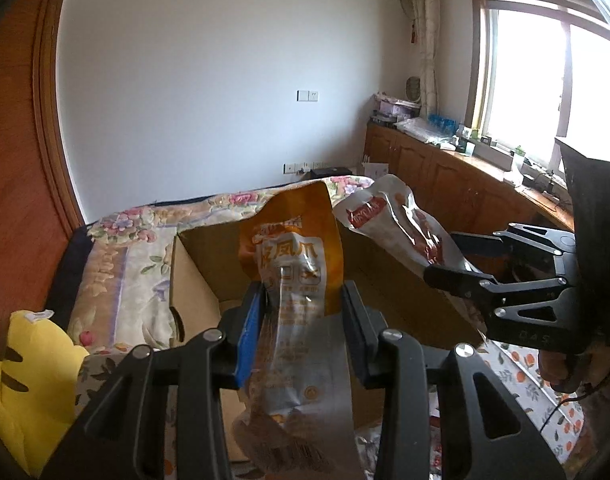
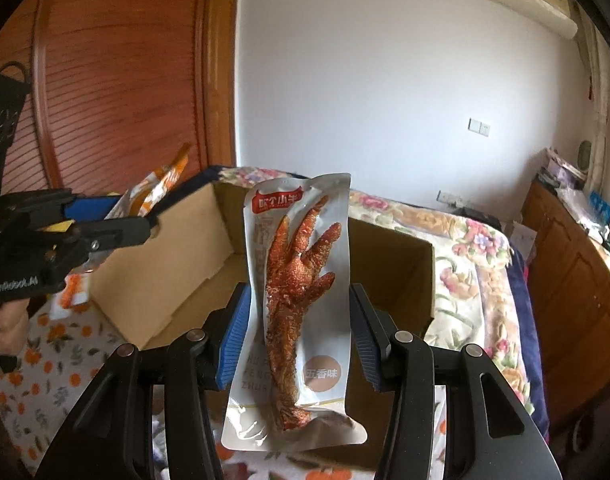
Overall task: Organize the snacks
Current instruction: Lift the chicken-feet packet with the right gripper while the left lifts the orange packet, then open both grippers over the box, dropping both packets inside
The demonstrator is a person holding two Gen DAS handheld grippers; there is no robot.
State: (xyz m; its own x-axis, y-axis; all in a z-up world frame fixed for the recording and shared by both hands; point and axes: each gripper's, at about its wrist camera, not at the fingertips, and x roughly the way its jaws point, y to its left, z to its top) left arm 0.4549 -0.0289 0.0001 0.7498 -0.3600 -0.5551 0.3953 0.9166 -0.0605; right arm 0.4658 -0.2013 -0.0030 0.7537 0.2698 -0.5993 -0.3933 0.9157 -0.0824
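Note:
In the left wrist view my left gripper (image 1: 303, 320) is shut on an orange chicken-feet snack packet (image 1: 295, 264), held upright above an open cardboard box (image 1: 197, 280). To its right, my right gripper (image 1: 445, 258) grips a silver packet (image 1: 389, 212) over the box's far side. The right wrist view shows that right gripper (image 2: 301, 332) shut on the silver packet (image 2: 305, 264), printed with a red chicken foot, standing upright over the box (image 2: 165, 264). At the left of that view, the left gripper (image 2: 133, 216) carries the orange packet (image 2: 161, 188) above the box's left wall.
The box sits on a bed with a floral quilt (image 2: 465, 248) and an orange-print cloth (image 2: 45, 360). A yellow plush toy (image 1: 29, 380) lies at the left. A wooden wardrobe (image 2: 117, 80) stands behind, with cabinets (image 1: 445, 176) under the window. A hand (image 2: 1, 320) holds the left gripper's handle.

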